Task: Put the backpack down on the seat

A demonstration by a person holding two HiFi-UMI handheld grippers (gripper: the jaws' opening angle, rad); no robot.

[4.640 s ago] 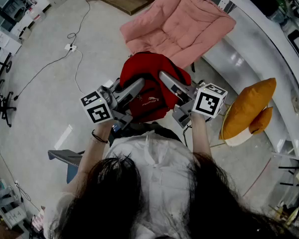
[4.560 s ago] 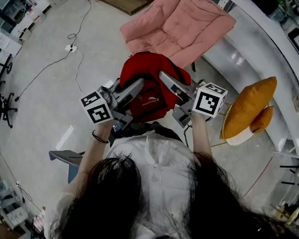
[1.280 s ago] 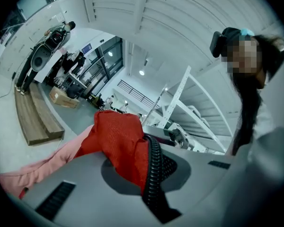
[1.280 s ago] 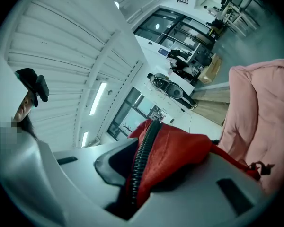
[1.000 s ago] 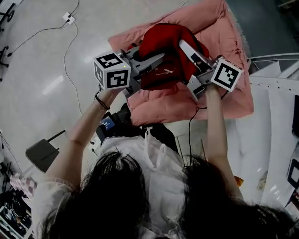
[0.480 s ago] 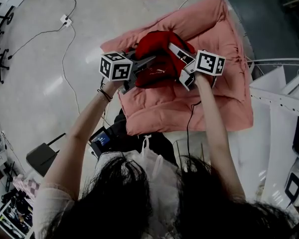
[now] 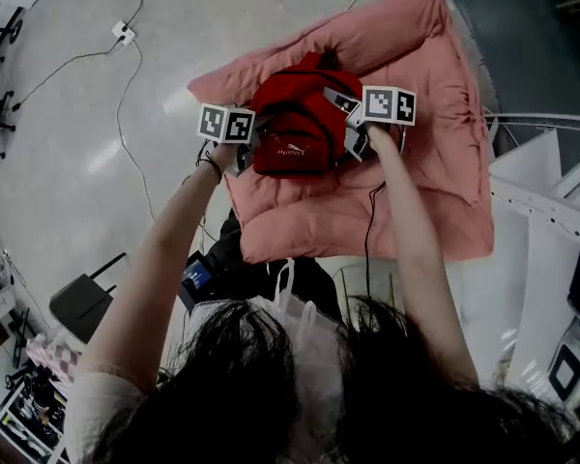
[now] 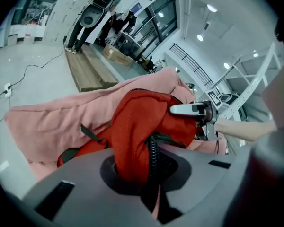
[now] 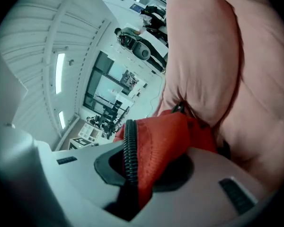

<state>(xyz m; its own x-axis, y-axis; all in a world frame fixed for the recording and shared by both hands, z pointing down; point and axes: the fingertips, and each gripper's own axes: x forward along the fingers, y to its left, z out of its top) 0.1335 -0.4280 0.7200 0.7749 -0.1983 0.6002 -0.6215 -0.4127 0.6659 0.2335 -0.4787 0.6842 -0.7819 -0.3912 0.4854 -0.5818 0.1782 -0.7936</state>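
Two bare forearms (image 7: 164, 249) reach away from the person's dark hair (image 7: 300, 394) at the near edge of the head view, each hand carrying a claw topped by a marker cube. The left claw (image 7: 249, 149) comes at the red fabric backpack (image 7: 295, 133) from the left. In its own view, the left claw (image 8: 142, 167) has its jaws pressed together on a bunched fold of the backpack's red cloth (image 8: 142, 122), with a black zip running up the fold. The right claw (image 7: 340, 114) meets the bag from the right. In its own view, the right claw (image 9: 137, 174) is likewise pinching a ridge of the red backpack (image 9: 170, 136) beside a black zip, jaws nearly together.

Between the two claws the backpack lies on the far left part of the pink padded seat (image 7: 367, 211), logo side up. The quilted cushion spreads out nearer and to the right of it. In the right gripper view the seat's pink padding (image 9: 217, 56) rises just behind the bag, touching it. In the left gripper view the cushion (image 8: 52, 122) shows behind and to the left of it.

Beyond the seat to the left lies the pale glossy floor (image 7: 106, 95), crossed by a thin dark cable (image 7: 77, 61) leading to a white power strip (image 7: 123, 34). A low wooden platform (image 8: 87, 72) sits farther off.
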